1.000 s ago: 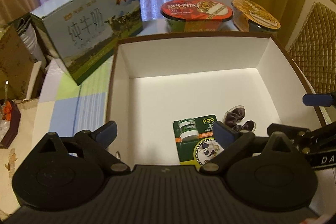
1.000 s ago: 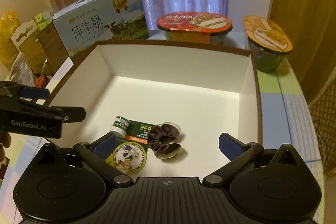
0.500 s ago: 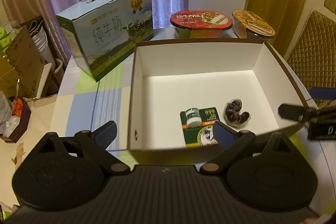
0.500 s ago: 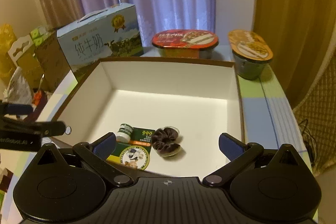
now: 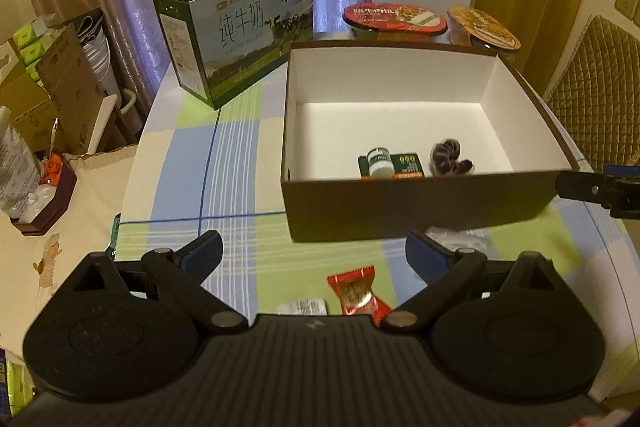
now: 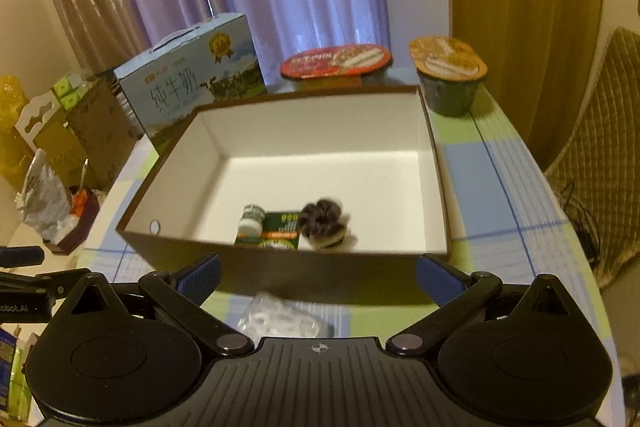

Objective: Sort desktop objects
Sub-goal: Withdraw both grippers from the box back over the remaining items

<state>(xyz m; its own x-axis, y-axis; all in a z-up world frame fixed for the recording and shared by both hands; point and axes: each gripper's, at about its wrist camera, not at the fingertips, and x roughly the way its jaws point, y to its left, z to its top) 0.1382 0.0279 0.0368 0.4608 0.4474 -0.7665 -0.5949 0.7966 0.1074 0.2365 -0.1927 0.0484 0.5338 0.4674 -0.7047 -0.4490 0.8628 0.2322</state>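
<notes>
A brown box (image 5: 420,203) with a white inside (image 6: 280,275) stands on the checked tablecloth. In it lie a small white bottle (image 5: 379,163) on a green card (image 5: 406,165) and a dark scrunchie (image 5: 450,157); they also show in the right wrist view, bottle (image 6: 251,221) and scrunchie (image 6: 322,223). My left gripper (image 5: 314,261) is open and empty, in front of the box above a red candy wrapper (image 5: 358,293) and a white packet (image 5: 304,307). My right gripper (image 6: 318,277) is open and empty above a clear blister pack (image 6: 280,317).
A blue milk carton (image 5: 236,31) stands at the back left of the table. Two instant noodle bowls (image 5: 394,21) (image 6: 450,75) stand behind the box. Cardboard boxes and bags (image 5: 44,107) crowd the floor at left. A quilted chair (image 5: 600,95) is at right.
Both grippers have drawn back and up from over the box to in front of its near wall. The loose items on the cloth have come into view.
</notes>
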